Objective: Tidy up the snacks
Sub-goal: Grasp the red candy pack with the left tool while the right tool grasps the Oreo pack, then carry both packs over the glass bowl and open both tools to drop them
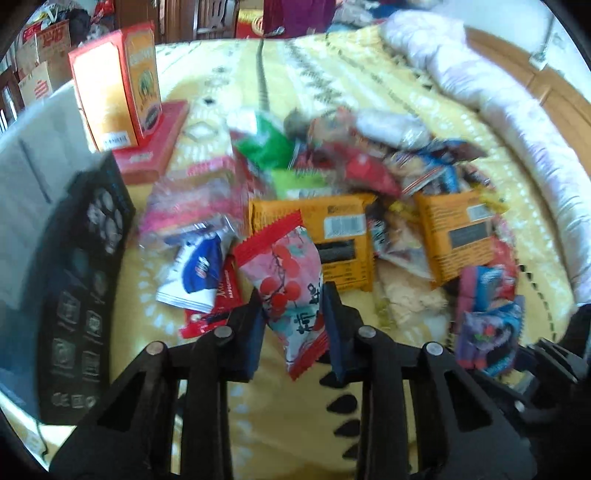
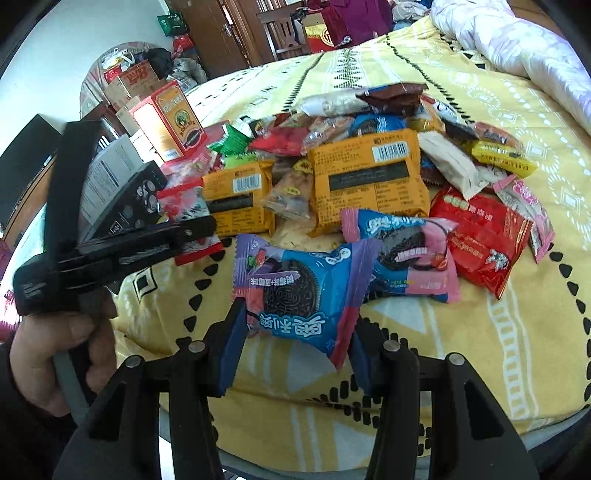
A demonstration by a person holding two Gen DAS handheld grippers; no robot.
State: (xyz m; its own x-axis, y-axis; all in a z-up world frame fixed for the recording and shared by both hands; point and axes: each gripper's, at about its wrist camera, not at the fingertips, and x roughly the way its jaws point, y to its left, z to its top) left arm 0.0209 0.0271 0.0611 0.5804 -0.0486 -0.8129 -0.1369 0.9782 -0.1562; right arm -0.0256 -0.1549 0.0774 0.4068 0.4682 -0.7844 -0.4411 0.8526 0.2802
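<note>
Each gripper pinches a snack above the bed (image 2: 480, 332): the left gripper (image 1: 293, 317) a pink cherry packet (image 1: 291, 280), the right gripper (image 2: 295, 332) a blue cookie packet (image 2: 295, 295), both probably awaiting sorted placement away from the pile (image 2: 369, 166).

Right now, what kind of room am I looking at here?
Most likely a bedroom at home. The snack packets lie heaped on a bed with a yellow patterned bedspread, a rumpled pale quilt lies at its far side, and wooden doors and stacked cardboard boxes stand beyond.
</note>
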